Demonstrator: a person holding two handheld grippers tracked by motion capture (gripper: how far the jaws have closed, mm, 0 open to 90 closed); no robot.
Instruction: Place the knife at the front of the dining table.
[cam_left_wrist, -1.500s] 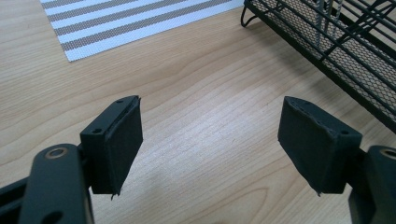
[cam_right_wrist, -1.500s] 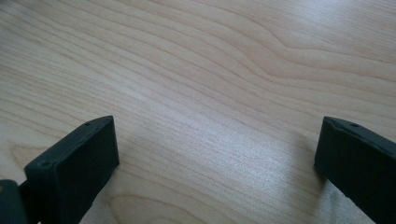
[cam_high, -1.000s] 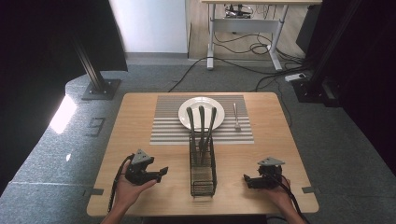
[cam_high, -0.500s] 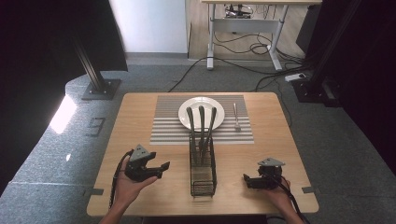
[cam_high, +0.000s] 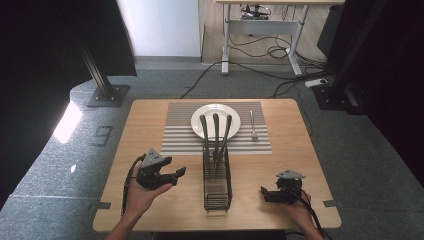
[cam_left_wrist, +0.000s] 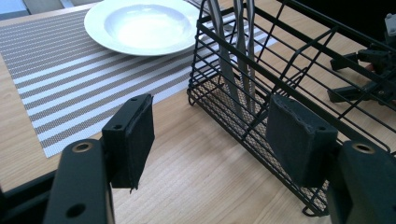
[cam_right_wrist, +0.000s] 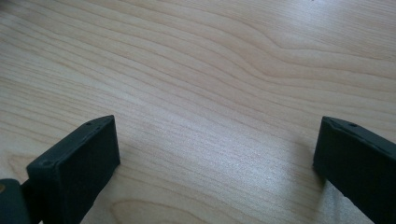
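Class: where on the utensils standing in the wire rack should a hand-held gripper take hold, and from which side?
Grip one utensil by its upper handle, coming from above: the handles rise clear of the black wire rack, whose walls enclose their lower ends. The left hand-held gripper, open, is nearest.

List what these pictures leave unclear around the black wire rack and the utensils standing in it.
- Grey-handled utensils: left gripper view's top edge crops the handles; black wire rack screens the heads.
- Small silver utensil beside the white plate: high view, too small to identify.
- Rack's near end: left tool's right pad covers it.
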